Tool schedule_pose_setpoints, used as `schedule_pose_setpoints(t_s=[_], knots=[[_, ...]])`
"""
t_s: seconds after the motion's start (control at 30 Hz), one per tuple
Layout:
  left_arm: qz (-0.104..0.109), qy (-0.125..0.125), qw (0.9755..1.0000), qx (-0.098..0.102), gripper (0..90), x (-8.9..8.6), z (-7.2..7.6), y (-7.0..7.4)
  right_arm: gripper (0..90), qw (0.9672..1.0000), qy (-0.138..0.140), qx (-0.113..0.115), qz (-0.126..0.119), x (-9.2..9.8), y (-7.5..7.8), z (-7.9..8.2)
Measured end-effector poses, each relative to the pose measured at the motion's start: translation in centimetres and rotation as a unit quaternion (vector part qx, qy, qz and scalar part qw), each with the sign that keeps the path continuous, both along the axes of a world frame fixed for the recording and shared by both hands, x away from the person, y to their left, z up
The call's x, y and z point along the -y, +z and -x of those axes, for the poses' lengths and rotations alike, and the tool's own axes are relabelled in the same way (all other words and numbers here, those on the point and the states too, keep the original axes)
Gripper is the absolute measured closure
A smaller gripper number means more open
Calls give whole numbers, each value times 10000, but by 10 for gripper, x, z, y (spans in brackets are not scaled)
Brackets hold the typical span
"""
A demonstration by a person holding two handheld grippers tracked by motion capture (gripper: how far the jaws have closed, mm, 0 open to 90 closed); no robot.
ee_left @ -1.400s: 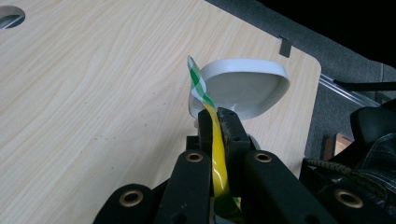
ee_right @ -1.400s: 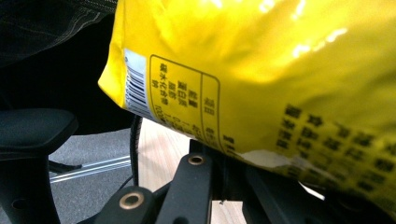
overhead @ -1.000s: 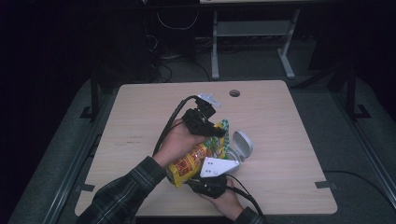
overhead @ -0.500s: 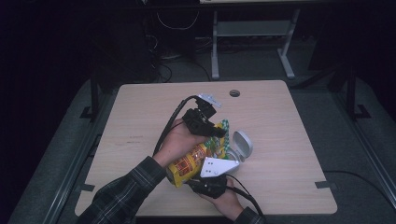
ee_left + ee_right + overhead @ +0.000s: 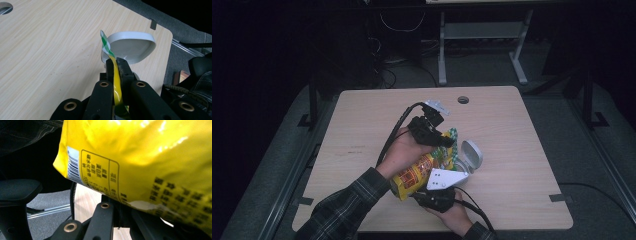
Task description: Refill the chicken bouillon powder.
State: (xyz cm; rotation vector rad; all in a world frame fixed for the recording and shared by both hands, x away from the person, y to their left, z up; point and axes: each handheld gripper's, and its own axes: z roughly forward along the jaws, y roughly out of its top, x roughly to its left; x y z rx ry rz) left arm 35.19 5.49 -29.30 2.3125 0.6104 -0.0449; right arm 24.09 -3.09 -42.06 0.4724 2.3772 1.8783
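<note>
Snack bag stretched between my two hand-held grippers, low over the surface.
My left hand-held gripper clamps its top seal at 12 o'clock, my right hand-held gripper pinches the bottom seam at 6, holding it taut for tearing.

Yellow snack bag, white bowl, pale wood table.
We see the bag yellow with orange-red label, black print and a barcode panel, its top edge green-and-white checked; gripper jaws black; grey three-cornered plate with dark dots; sleeve dark plaid.
</note>
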Motion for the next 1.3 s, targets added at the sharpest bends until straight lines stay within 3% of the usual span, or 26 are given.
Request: schedule_pose_setpoints(t_s=[1.3], knots=[[-73,18,9999,-68,899,5,-1,0,900,9999,10,-67,-108,1,1,1]])
